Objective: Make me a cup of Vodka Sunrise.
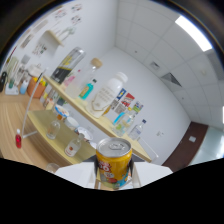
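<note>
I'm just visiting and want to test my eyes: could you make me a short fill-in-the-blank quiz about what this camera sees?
1. The gripper is shut on a yellow ____.
2. The can has a pull tab on top and is still ____.
3. Beyond the can, bottles stand on a long wooden ____.
4. The white bottle on the shelf is ____ than the can.

Missing words: can; unopened; shelf; farther away

— what blocks us straight ahead?
— a yellow can [114, 162] sits between the tongs [114, 181], filling the gap there.
— and beyond it?
— we face a wooden shelf [75, 102] crowded with bottles [106, 95] standing close together, and a lower shelf [42, 127] with glasses [53, 130] spread along it.
— any free room?
— we see open air above the bottles, toward the white wall and ceiling.
</note>
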### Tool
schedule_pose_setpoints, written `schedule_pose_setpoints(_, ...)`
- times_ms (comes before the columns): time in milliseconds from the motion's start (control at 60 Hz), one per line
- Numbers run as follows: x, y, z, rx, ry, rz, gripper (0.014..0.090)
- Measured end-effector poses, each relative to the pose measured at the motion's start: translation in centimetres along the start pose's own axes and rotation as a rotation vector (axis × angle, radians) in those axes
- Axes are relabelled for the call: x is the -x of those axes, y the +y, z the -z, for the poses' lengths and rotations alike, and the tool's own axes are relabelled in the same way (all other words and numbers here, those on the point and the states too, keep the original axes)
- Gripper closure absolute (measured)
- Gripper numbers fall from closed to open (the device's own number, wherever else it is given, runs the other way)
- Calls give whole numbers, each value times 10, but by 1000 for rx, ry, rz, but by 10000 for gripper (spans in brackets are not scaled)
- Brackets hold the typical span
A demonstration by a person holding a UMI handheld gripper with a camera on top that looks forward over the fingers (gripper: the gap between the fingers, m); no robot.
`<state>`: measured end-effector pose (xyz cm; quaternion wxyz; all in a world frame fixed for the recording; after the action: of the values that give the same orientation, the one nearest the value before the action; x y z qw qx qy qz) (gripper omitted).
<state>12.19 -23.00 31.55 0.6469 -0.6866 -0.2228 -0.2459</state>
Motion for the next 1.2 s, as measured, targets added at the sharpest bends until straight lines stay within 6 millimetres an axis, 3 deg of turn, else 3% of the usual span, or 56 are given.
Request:
schedule_pose_setpoints(100,-40,11,7,-37,19,-330,538)
schedule_pose_setpoints(167,-60,38,5,-22,39,-469,539)
schedule_pose_setpoints(233,-66,72,0,12,39,-567,539)
schedule_pose_setpoints(333,-58,133,-12,93,28,-693,539)
schedule_pose_setpoints(483,-25,216,-26,218,-17,-787,540)
schedule_pose_setpoints(617,9,268,-32,320,-68,-795,540)
schedule_pose_setpoints(717,33,289,-34,378,-117,-781,541)
schedule_pose_setpoints(833,54,300,-32,419,-155,-781,535)
schedule_pose_setpoints(1200,63,302,-13,428,-145,-705,511)
